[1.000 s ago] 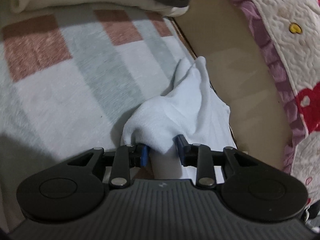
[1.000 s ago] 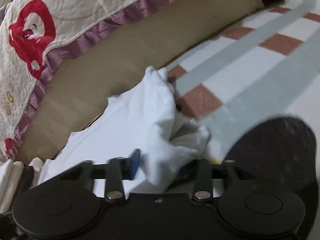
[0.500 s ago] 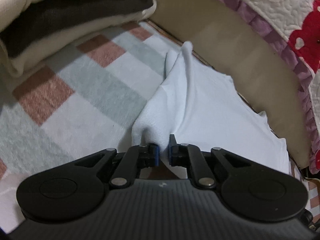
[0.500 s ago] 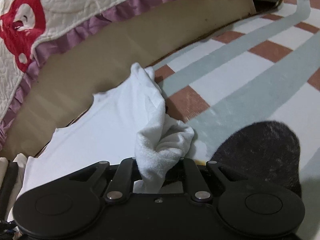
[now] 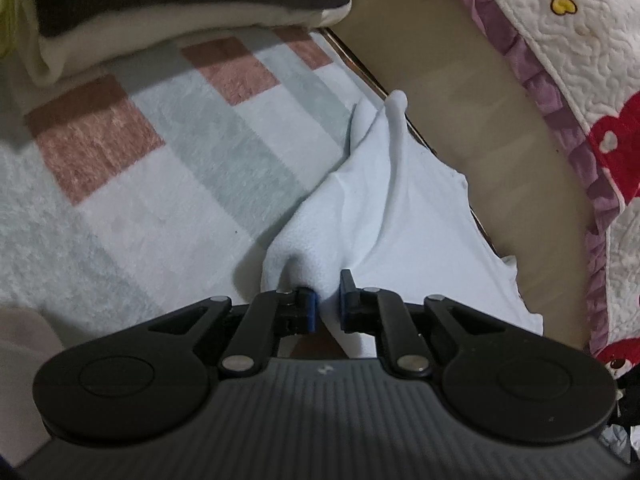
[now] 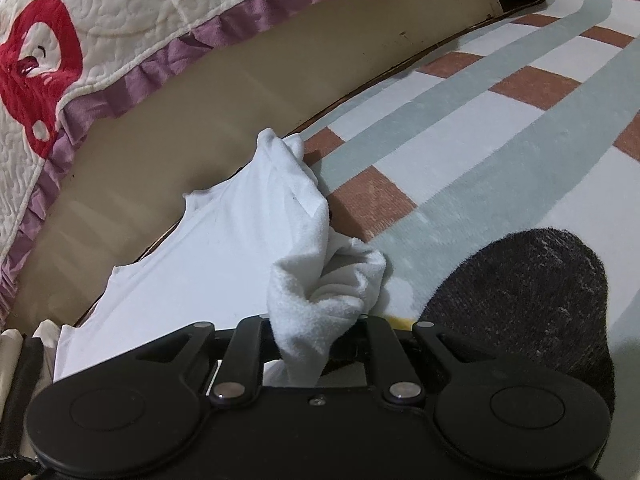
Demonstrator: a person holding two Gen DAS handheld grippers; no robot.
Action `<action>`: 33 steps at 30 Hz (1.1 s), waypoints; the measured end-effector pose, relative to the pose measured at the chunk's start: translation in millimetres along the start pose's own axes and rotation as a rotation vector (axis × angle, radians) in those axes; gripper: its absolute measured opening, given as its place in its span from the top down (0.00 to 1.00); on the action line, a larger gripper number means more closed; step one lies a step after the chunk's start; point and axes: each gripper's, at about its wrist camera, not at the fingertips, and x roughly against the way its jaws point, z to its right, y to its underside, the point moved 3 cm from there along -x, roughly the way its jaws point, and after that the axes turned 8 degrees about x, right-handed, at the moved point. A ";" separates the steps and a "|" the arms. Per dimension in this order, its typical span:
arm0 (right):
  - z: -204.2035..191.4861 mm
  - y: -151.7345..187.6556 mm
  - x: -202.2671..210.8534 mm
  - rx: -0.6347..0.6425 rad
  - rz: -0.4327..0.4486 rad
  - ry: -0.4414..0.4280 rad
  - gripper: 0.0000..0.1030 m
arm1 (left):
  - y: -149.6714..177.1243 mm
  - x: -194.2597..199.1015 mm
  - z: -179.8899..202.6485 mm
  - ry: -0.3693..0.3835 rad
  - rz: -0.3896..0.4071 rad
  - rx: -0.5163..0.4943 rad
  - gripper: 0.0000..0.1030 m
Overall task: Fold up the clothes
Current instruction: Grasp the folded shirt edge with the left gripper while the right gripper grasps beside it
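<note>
Both claws pinch the white garment (image 5: 400, 208), which lies on the checked blanket (image 5: 168, 168) along its edge beside the tan panel (image 5: 480, 120). The left gripper (image 5: 327, 307), having just closed, clamps a raised fold; the right gripper (image 6: 316, 344) clamps a bunched corner near a dark grey cloth (image 6: 528, 304).

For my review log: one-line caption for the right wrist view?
Right gripper shut on bunched white garment lying on checked blanket.
</note>
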 end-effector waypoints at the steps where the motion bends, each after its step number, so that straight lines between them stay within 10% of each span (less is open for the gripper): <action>1: -0.4 0.2 0.0 0.001 0.001 0.002 0.89 | -1.2 1.0 -0.3 0.006 0.001 0.013 0.89; 15: -11.6 0.0 5.8 0.067 0.012 0.081 0.86 | -11.1 28.4 -5.6 -0.168 0.117 0.011 0.69; 20: -6.2 0.5 4.4 0.014 0.003 0.063 0.80 | -5.5 10.1 -11.3 -0.073 0.002 0.103 0.60; 27: 5.3 1.4 0.8 -0.131 0.030 -0.061 0.53 | -12.6 -10.4 -2.3 -0.034 0.120 0.080 0.52; 29: 4.2 -0.8 -5.6 -0.128 0.044 -0.098 0.50 | -14.9 -17.2 3.5 -0.029 0.147 0.018 0.60; 30: 2.4 -2.3 -9.0 -0.113 0.049 -0.107 0.51 | -15.0 -19.3 6.8 -0.028 0.152 -0.022 0.91; 31: 1.2 -4.3 -11.6 -0.096 0.045 -0.112 0.57 | -14.0 -18.6 11.5 -0.039 0.146 -0.071 0.92; 32: 1.2 -6.8 -13.2 -0.078 0.031 -0.101 0.89 | -12.8 -16.5 16.3 -0.046 0.145 -0.114 0.92; 33: 3.4 -9.6 -11.2 -0.080 0.022 -0.097 0.89 | -11.8 -9.8 21.4 -0.043 0.156 -0.138 0.93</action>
